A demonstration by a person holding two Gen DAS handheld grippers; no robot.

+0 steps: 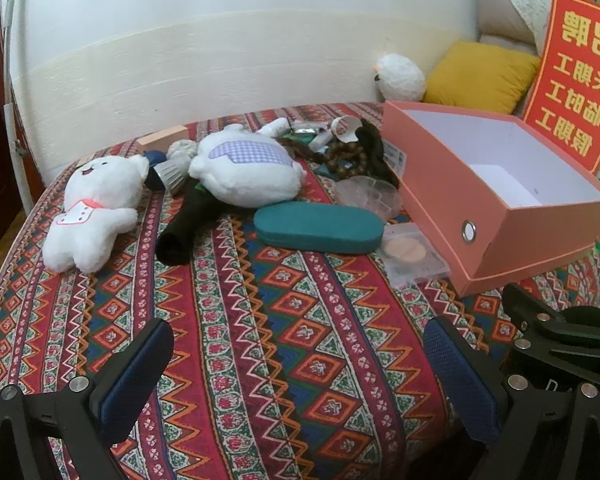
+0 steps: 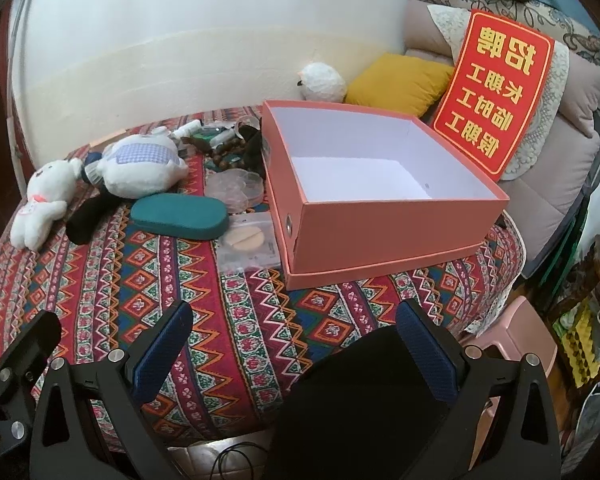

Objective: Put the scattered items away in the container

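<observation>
Green case (image 1: 318, 229) and powder-puff packet (image 1: 414, 254) lie beside the empty orange box (image 1: 440, 200).

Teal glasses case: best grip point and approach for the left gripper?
Take the teal glasses case across its narrow width near the middle, coming from above with the left gripper, which is open. It lies flat, long axis left-right, with long parallel sides. Keep off the right end, which touches the powder-puff packet beside the orange box.

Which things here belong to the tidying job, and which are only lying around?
For the job:
- orange box, empty
- white bear plush
- plush with checked patch
- green case
- black sock
- powder puff packet
- clear round tray

Just lying about:
- yellow cushion
- red sign
- pink stool
</observation>
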